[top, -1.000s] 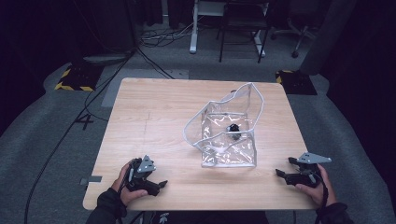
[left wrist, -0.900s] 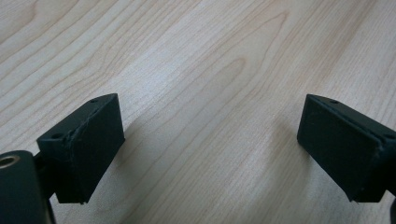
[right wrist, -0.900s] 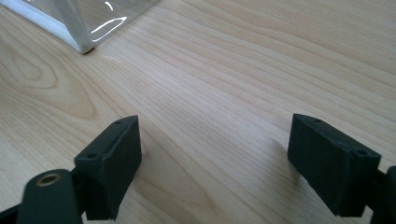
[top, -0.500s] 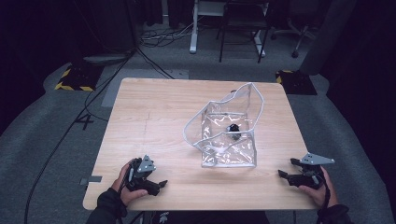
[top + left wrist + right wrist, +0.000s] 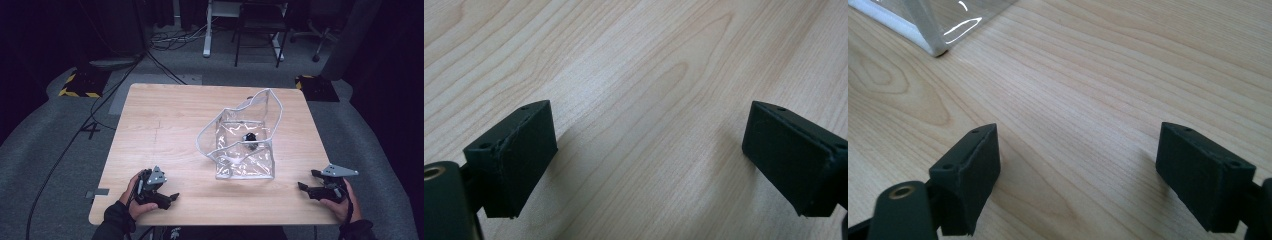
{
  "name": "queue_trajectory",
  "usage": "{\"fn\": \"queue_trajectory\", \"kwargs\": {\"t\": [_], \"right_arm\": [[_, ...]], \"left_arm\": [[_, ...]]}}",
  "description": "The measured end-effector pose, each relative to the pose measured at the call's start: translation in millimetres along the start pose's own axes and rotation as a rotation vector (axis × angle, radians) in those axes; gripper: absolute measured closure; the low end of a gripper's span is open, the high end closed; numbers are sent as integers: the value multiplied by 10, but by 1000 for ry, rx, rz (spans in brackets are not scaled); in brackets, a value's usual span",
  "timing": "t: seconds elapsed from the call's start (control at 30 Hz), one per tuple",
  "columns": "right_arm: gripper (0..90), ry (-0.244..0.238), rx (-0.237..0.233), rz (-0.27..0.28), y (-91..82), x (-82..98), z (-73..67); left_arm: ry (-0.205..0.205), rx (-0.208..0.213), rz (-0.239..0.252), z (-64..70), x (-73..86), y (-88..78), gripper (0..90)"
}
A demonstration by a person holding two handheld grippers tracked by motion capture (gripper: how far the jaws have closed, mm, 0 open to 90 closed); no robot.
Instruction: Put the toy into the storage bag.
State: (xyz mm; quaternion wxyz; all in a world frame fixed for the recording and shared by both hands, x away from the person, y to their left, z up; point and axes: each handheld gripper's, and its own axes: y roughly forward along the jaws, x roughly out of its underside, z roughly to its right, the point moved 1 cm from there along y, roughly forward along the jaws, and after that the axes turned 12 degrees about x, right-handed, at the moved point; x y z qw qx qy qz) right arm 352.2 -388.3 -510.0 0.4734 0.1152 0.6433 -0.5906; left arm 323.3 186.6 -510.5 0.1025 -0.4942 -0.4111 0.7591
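A clear plastic pouch [image 5: 245, 145] with a white zipper rim stands open on the right half of the wooden table [image 5: 160, 125]. A small black object [image 5: 249, 137] lies inside it. My left gripper [image 5: 170, 198] rests near the table's front left edge, jaws wide apart over bare wood [image 5: 649, 150]. My right gripper [image 5: 305, 181] sits at the front right, also open, aimed left toward the pouch. A corner of the pouch [image 5: 933, 25] shows at the upper left of the right gripper view. Nothing lies between either pair of jaws.
Dark grey carpet surrounds the table. A cable [image 5: 75, 135] trails across the floor at the left. Desk legs and a chair base [image 5: 260, 35] stand behind the table. Yellow-black floor plates [image 5: 77, 85] lie at the back left and back right.
The right gripper has drifted slightly toward the table's right front edge. The left gripper and the pouch have stayed put.
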Motion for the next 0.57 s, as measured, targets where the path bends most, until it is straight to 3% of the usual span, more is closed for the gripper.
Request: {"fn": "queue_trajectory", "kwargs": {"t": [0.43,0.57], "right_arm": [[180,0,1,1,0,0,-1],[180,1,1,1,0,0,-2]], "left_arm": [[1,-5,1,-3,-2,-2,75],[-17,9,5,-6,-4,10,75]]}}
